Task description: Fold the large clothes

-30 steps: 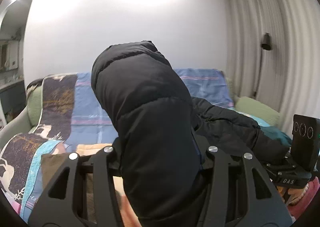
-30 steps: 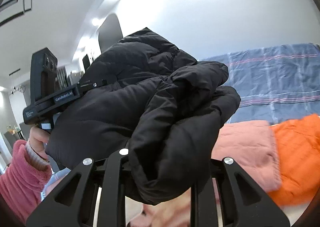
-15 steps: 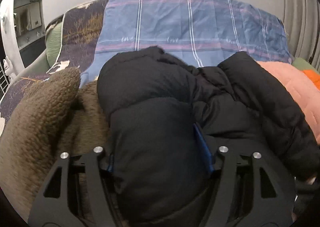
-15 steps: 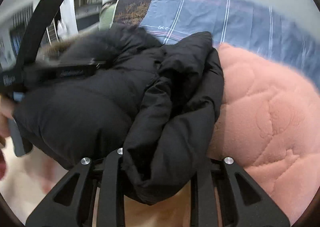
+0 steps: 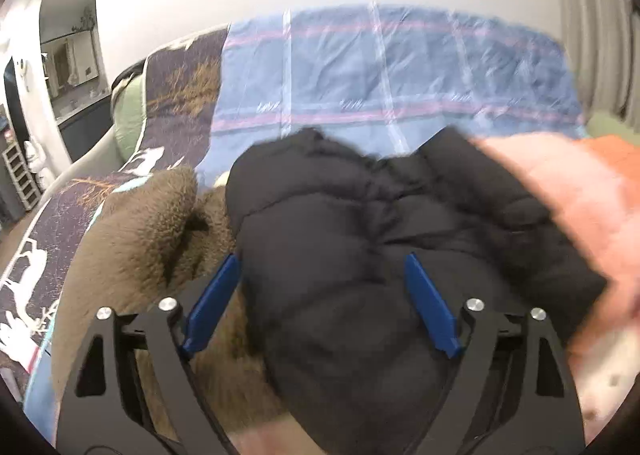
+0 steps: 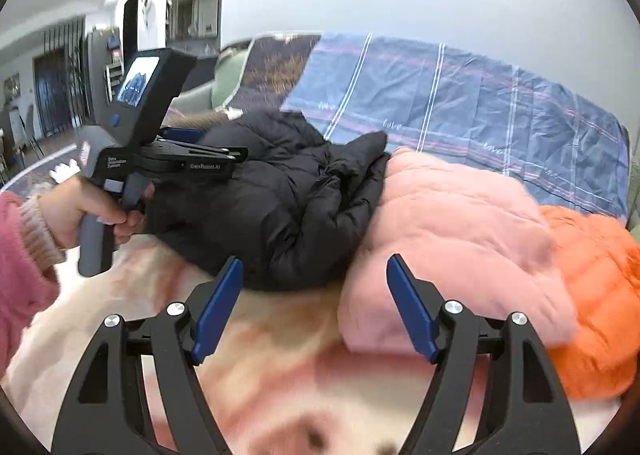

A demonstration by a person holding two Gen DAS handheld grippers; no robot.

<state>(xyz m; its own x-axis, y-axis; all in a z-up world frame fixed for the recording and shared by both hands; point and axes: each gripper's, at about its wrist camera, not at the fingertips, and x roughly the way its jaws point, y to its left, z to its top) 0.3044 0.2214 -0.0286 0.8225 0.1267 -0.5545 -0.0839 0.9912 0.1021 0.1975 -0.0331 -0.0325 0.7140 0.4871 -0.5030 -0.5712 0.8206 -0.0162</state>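
The black puffer jacket (image 6: 280, 207) lies bunched and creased, pink quilted garment (image 6: 460, 239) touching at three o'clock. Left gripper (image 5: 320, 303) and right gripper (image 6: 314, 303) are opening, jacket bulk between the left's.

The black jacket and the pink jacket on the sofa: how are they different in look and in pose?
The black jacket is a crumpled bundle with deep creases, while the pink jacket is a smoother, rounded mound. The black jacket has plain quilted panels; the pink jacket shows curved quilted stitching. The black jacket lies between the left gripper's opening jaws; the pink jacket lies beside the right gripper, not between its jaws. Both are puffy and touch each other on the sofa.
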